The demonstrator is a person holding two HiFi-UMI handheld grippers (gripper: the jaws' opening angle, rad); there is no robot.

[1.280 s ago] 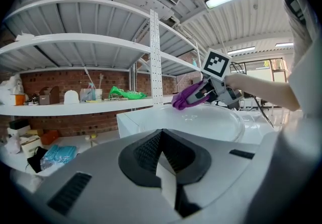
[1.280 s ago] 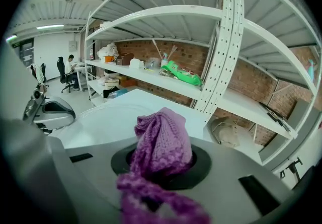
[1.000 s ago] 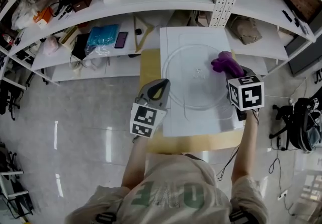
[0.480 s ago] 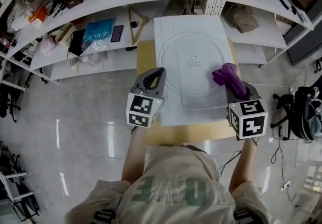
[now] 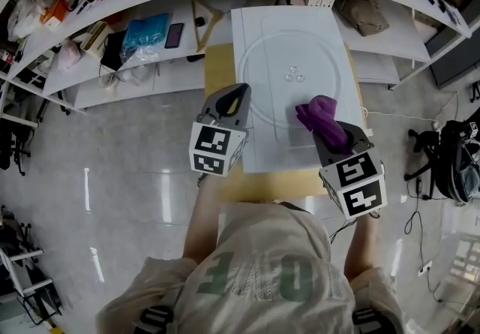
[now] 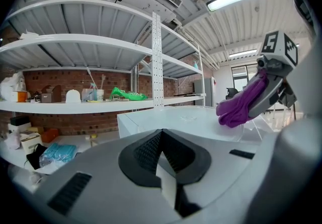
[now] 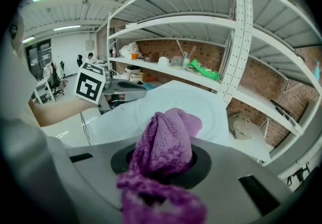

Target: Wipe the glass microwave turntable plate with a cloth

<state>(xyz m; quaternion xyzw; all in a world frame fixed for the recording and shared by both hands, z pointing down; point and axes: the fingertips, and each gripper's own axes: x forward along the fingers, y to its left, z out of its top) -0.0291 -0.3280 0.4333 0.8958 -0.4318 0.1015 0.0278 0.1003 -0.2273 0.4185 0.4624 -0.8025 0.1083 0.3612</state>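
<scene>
The wiping step was in hand. The right tool (image 5: 328, 132) was clamped on a bunched purple cloth (image 5: 315, 113), with a wad of cloth sticking out past its jaws and a loose tail hanging back over the tool's body. The cloth sat on the round glass plate (image 5: 262, 43) at about five o'clock from the plate's centre, inside the rim. In the left gripper view its lower end seemed to meet the glass, though I could not tell how firmly it pressed.

The plate lay flat on a white board (image 5: 255, 154), which rested on the wooden desk (image 5: 219, 77). The left tool (image 5: 238, 94) had its jaws drawn together on nothing. Its tip was just beside the plate's rim at about eight o'clock, and I could not tell whether it touched.

Much of the glass, from nine round to three o'clock, looked yet to be covered. The next move probably called for sweeping the cloth round the rim and across the middle, over the three small bumps (image 5: 294, 76). The pressure would have to be even, because the plate could slide or spin on the smooth board. The left tool was well placed to brace the rim if it did.
</scene>
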